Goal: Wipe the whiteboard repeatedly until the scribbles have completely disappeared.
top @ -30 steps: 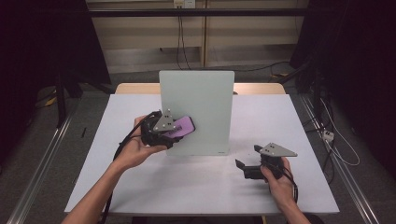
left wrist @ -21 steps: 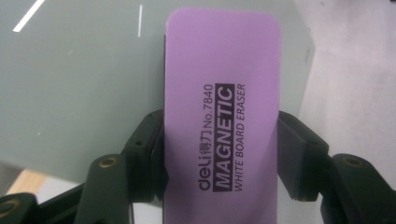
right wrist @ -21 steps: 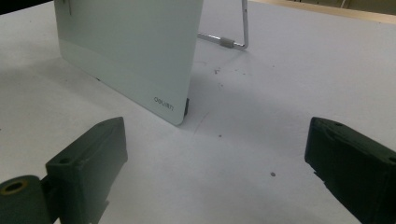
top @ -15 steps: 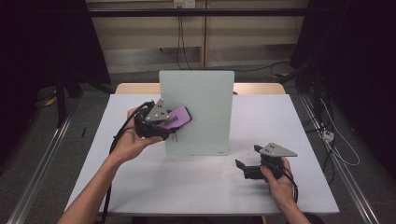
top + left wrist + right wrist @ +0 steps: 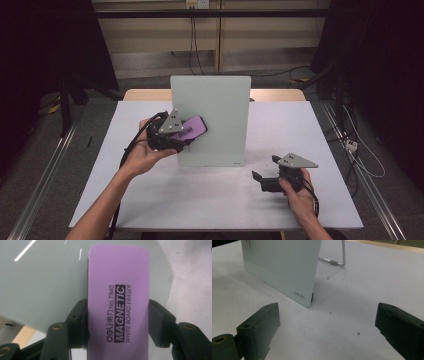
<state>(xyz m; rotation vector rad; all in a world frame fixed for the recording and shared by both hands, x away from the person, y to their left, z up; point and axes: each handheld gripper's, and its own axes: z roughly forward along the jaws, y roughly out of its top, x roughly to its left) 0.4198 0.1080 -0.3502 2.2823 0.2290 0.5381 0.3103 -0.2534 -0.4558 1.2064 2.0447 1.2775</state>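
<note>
The flat lilac plastic eraser [image 5: 118,302] carries black print along its length: "deli", two small characters, "No.7840", then "MAGNETIC" in pale letters on a black bar and "WHITE BOARD ERASER" beneath. In the left gripper view its long axis runs straight away from the jaws, with the rounded far end lying over the face of the pale glass whiteboard [image 5: 42,282]. In the high view the eraser [image 5: 192,127] points to the right and slightly up across the board's left edge, level with the board's middle. Whether it touches the glass I cannot tell.

The left gripper [image 5: 172,135] is clamped on the eraser: both black pads [image 5: 156,322] press on its long sides near the printed end, with most of its length sticking out beyond them.

The upright whiteboard [image 5: 212,120] stands mid-table on a thin metal wire stand [image 5: 337,260], and a small "deli" mark sits at its lower corner [image 5: 300,293].

The right gripper [image 5: 272,181] rests low on the table near the front right, held in the person's hand, with its jaws spread wide and nothing between them.

The white table top [image 5: 330,150] shows a few dark specks. A light wooden edge shows behind it. The room beyond is dim, with black cables on a grey floor.
</note>
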